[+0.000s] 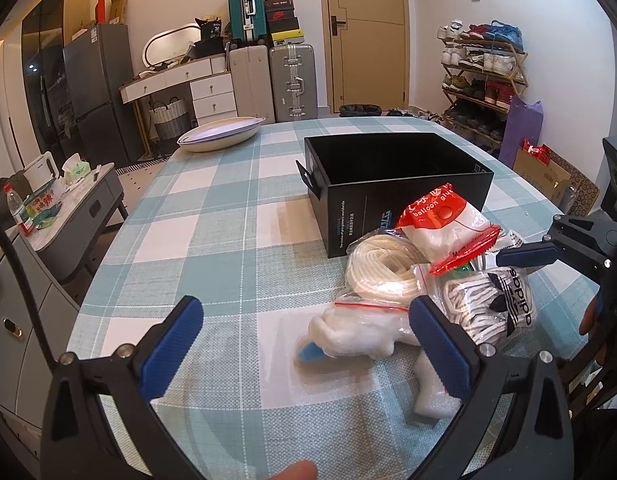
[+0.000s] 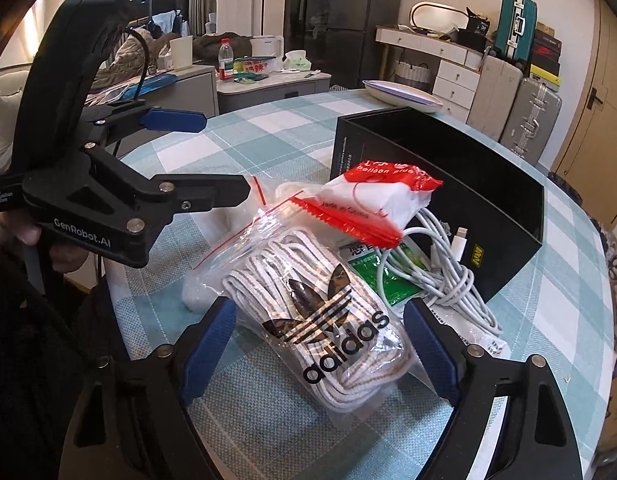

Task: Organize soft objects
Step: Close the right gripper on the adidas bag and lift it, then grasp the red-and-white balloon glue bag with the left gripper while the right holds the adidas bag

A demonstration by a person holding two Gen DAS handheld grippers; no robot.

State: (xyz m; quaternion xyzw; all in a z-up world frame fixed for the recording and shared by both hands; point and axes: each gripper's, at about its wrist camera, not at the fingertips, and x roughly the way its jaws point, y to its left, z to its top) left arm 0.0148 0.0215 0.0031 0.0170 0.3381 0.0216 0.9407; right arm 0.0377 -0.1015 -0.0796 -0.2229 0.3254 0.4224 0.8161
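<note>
1 box (image 1: 388,184) mid-frame, 5 soft items bunched lower right, surface (image 1: 212,216) bare at left; L gripper (image 1: 304,320) & R gripper (image 2: 314,328) fingers apart, clamping nothing.

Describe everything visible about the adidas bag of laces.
The adidas bag is a clear zip pouch with a red seal strip and black trefoil logo, packed with coiled white laces. It lies flat on the checked tablecloth, between the right tool's open blue pads. The red-and-white balloon glue packet overlaps its far end.

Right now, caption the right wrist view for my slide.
Open right claw straddling a bag of shoelaces beside a black box.
</note>
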